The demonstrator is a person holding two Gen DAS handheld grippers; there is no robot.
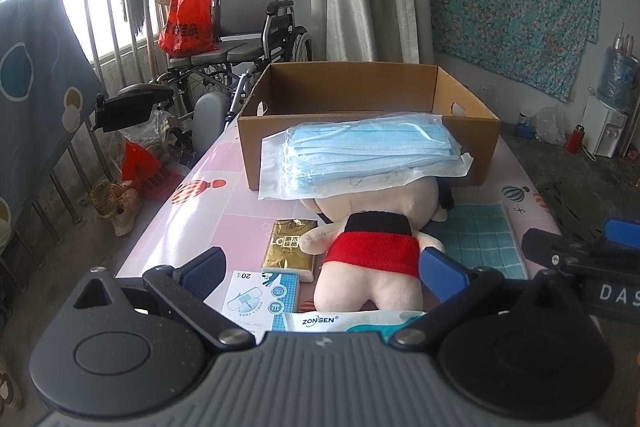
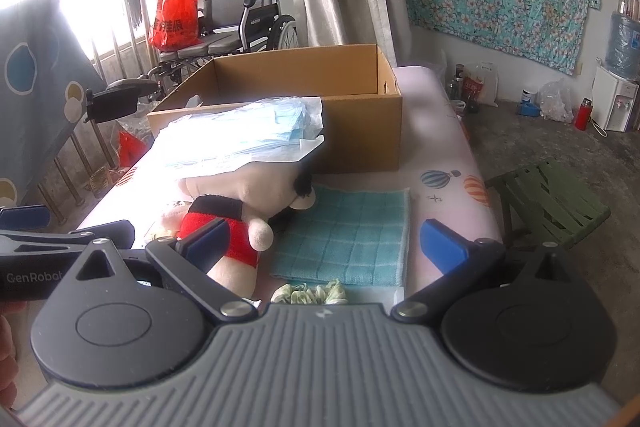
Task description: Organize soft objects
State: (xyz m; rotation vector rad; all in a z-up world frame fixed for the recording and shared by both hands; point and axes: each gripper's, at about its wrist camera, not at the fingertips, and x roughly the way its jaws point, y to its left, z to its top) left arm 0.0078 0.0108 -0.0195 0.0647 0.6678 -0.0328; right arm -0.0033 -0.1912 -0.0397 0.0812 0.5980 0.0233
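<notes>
Two handheld grippers hover low over a table with a pink patterned cover, both with jaws spread wide and holding nothing. An open box [image 1: 368,95] sits at the far end, likely the place for the soft things. A mask pack [image 1: 364,157] leans against its front wall, resting on the head of a plush toy [image 1: 372,255] lying face down. The left gripper [image 1: 324,267] faces the toy's back, seemingly lined up to grasp it. The right gripper [image 2: 320,239] points at a folded teal cloth [image 2: 348,239] just beside the toy
</notes>
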